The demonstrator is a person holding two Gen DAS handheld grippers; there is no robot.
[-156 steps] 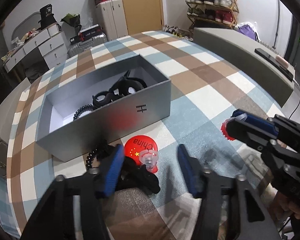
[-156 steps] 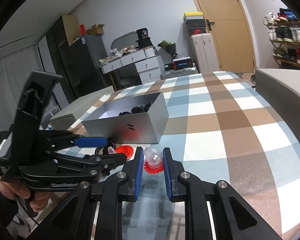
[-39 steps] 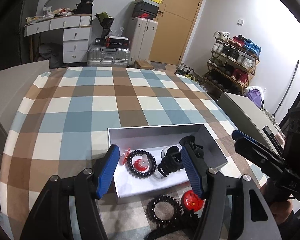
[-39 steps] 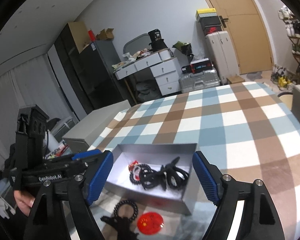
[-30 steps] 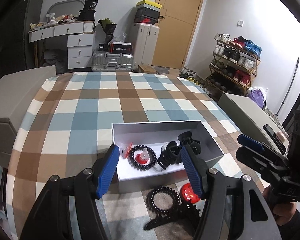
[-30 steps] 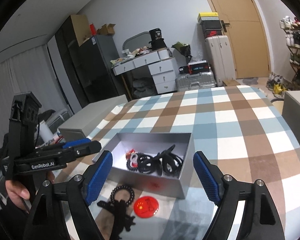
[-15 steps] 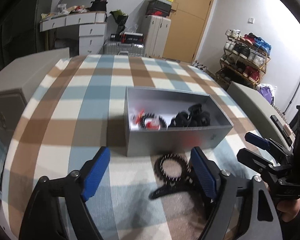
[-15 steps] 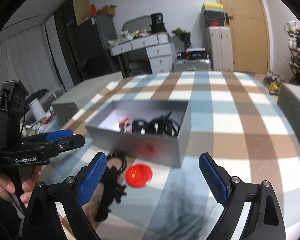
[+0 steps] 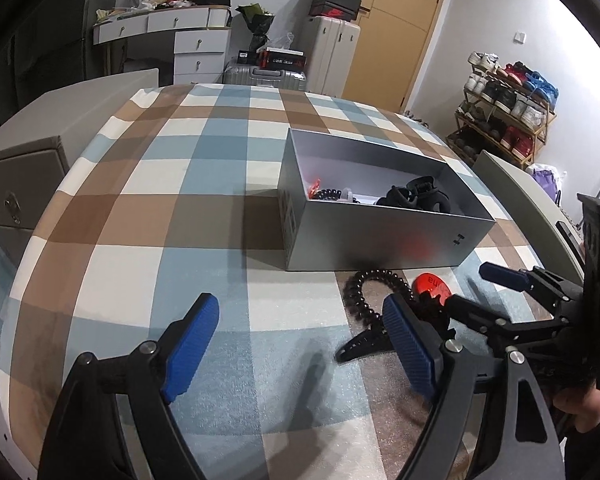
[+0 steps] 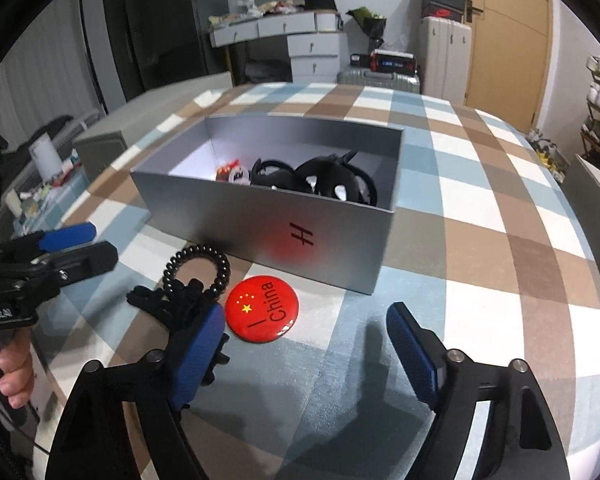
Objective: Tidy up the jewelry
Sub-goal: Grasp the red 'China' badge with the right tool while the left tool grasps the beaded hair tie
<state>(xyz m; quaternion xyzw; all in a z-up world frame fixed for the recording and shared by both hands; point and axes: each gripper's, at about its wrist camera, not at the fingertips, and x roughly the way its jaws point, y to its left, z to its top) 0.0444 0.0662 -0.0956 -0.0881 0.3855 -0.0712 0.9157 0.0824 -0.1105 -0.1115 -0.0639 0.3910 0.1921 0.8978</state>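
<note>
Both grippers, left (image 9: pixel 300 344) and right (image 10: pixel 312 344), stood wide and empty, the right's jaws having just narrowed. The badge (image 10: pixel 261 315), coil tie (image 10: pixel 198 266) and what looked like a claw clip (image 10: pixel 168 304) lay before the box (image 10: pixel 300 236).

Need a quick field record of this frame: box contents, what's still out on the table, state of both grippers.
box: grey box, open top, on the checked tablecloth
in box: black hair claws, a black coil tie, small red-and-clear piece
outside, in front of box: red China badge, black coil hair tie, black hair clip
left gripper: open, empty
right gripper: open, empty, jaws just narrowed slightly
</note>
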